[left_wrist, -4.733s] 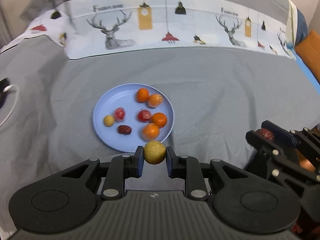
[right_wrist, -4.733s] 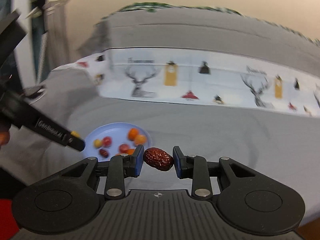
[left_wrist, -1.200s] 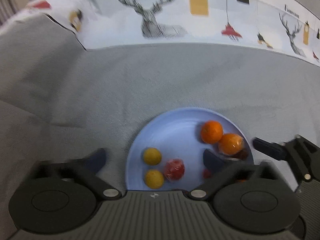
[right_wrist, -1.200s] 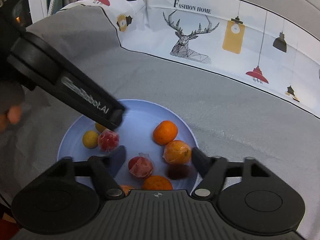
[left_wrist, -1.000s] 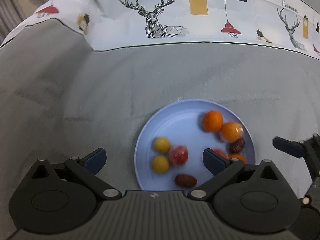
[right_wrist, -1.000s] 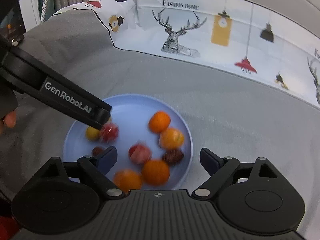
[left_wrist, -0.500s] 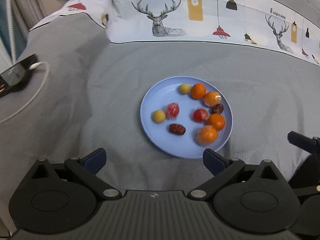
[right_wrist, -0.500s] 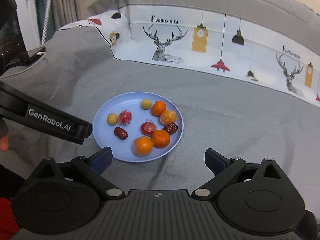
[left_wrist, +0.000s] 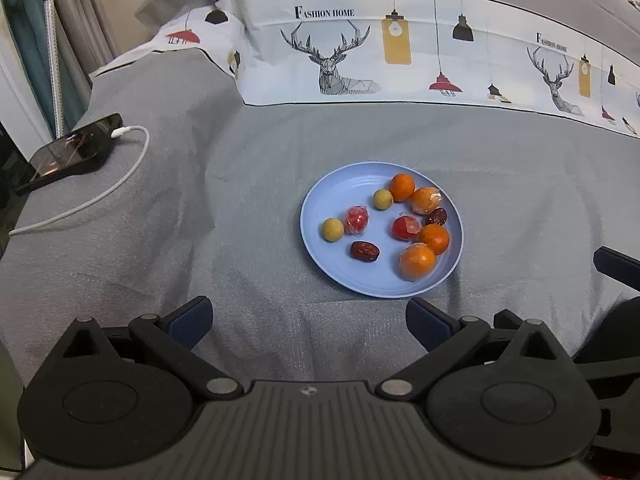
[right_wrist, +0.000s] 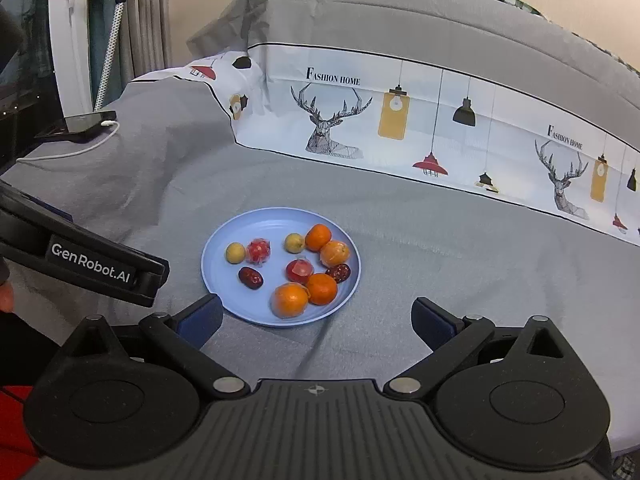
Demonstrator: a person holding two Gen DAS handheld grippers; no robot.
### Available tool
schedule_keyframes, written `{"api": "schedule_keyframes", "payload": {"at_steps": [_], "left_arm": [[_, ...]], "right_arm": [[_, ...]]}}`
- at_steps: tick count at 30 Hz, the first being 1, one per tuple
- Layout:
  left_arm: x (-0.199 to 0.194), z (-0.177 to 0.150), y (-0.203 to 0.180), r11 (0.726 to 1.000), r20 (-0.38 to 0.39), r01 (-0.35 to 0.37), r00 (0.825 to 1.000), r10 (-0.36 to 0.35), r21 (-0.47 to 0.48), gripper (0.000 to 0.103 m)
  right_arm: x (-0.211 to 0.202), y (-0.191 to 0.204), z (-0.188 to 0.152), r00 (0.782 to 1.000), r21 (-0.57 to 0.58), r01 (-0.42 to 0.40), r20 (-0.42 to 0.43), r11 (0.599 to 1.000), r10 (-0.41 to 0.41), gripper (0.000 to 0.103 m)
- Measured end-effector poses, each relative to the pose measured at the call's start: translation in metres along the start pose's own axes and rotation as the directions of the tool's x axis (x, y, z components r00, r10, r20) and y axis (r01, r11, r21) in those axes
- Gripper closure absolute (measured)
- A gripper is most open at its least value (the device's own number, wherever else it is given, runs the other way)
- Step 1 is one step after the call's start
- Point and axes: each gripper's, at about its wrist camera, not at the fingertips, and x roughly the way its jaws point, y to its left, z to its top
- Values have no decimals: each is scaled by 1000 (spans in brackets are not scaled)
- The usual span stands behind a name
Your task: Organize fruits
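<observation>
Both units empty: left hand-held gripper [left_wrist: 308, 316] spread wide, right hand-held gripper [right_wrist: 318, 318] also wide, jaws just finished opening, nothing between them. All fruit sits in the blue plate [left_wrist: 320, 204] on the grey bed cover [left_wrist: 200, 184]: four oranges, two yellow fruits, two wrapped red ones, two dates. Phone [left_wrist: 68, 152] on charging cable at far left.

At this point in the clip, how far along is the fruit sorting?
It looks finished. All ten fruits sit on the blue plate, including both dates. Nothing is in hand: the left gripper and right gripper are open and empty. No loose fruit shows on the grey bedspread.
</observation>
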Motion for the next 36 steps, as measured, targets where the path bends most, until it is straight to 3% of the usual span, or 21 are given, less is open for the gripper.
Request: {"api": "schedule_keyframes", "payload": {"at_steps": [36], "left_arm": [[0, -2, -5, 1000, 0, -10, 1000, 10, 19, 0]], "right_arm": [[-3, 3, -2, 1000, -2, 12, -3, 1000, -12, 1]]}}
